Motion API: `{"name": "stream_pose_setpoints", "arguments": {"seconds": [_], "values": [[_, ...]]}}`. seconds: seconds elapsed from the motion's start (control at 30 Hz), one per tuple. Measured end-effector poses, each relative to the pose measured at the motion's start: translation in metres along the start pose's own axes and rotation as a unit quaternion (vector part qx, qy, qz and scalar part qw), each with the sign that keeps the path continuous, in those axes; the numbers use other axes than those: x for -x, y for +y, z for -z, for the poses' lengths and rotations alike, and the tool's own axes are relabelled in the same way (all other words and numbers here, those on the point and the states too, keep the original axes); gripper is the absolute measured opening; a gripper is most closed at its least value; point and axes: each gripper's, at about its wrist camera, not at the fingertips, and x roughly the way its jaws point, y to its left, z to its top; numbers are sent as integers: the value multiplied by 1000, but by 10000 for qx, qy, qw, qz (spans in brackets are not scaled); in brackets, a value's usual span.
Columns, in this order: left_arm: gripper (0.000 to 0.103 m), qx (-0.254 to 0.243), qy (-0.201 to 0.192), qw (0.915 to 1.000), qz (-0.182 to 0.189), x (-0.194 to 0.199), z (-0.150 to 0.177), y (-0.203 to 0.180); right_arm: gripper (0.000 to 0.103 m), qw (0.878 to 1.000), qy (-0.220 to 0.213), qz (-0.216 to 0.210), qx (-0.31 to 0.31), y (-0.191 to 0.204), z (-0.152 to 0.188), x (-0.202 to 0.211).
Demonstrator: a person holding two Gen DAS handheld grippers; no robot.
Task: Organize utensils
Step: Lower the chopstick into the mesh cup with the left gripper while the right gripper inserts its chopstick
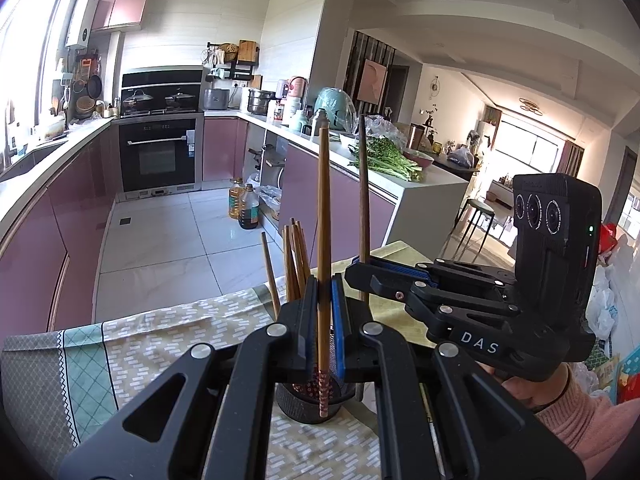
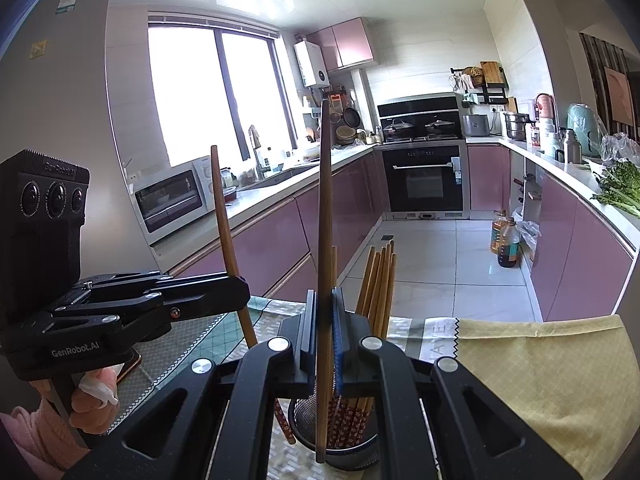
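Observation:
My left gripper (image 1: 325, 312) is shut on a light wooden chopstick (image 1: 323, 216), held upright, its patterned red tip just above the black mesh holder (image 1: 294, 404). My right gripper (image 2: 323, 328) is shut on a darker chopstick (image 2: 325, 216), upright, its tip down in front of the mesh holder (image 2: 360, 454). Several chopsticks (image 2: 378, 276) stand in the holder. The right gripper shows in the left wrist view (image 1: 360, 276), holding its chopstick (image 1: 363, 184). The left gripper shows in the right wrist view (image 2: 240, 292) with its chopstick (image 2: 224, 220).
The holder stands on a table with a patterned cloth (image 1: 168, 332) and a yellow cloth (image 2: 540, 368). Behind are pink kitchen cabinets (image 2: 280, 236), an oven (image 1: 158, 156), oil bottles on the floor (image 1: 244, 208), and greens on the counter (image 1: 388, 156).

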Motion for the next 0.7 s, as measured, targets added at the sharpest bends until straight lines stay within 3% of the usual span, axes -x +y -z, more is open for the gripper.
{"name": "stream_pose_setpoints", "arguments": {"seconds": [0.23, 0.7], "values": [[8, 34, 59, 10000, -34, -4, -2, -2, 6, 10000, 28, 71, -55, -3, 1, -8], [7, -9, -184, 9998, -8, 9, -20, -14, 6, 9997, -189, 49, -142, -7, -10, -10]]}}
